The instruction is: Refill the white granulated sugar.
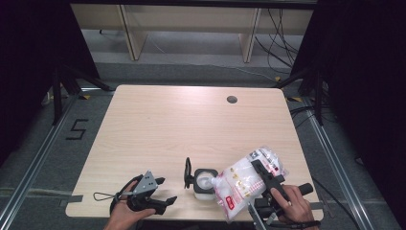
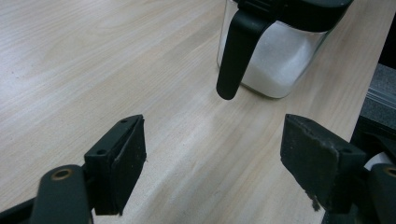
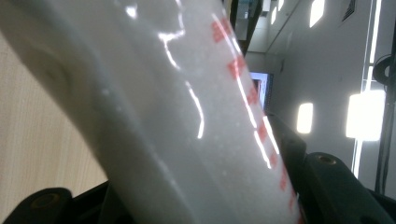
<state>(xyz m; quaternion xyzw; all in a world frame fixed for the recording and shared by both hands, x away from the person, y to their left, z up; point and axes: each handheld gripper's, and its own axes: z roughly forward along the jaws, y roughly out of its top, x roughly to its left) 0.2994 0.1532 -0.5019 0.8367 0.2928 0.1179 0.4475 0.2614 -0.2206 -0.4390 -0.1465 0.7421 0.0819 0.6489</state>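
Bag of white granules [image 1: 246, 182] hangs tilted at the near right table [image 1: 191, 120] edge, its mouth over the open jar [image 1: 205, 182], clamped mid-body by the right gripper [image 1: 268, 184] with jaws about half closed. Judgement: keep the bag's mouth centred over the jar and tip slowly so nothing spills. Left gripper [image 1: 160, 194] rests wide open and empty just left of the jar; it could steady the black handle [image 2: 238, 51].

Light wood-grain tabletop [image 1: 191, 124] w/ pale beige streaks. Clear square glass jar [image 2: 280, 60] has a black lid + black handle, white grains inside. Soft clear plastic bag [image 1: 244, 184] is white w/ red print and a red strip. Both grippers black, left gripper [image 1: 163, 191] w/ grey plate.
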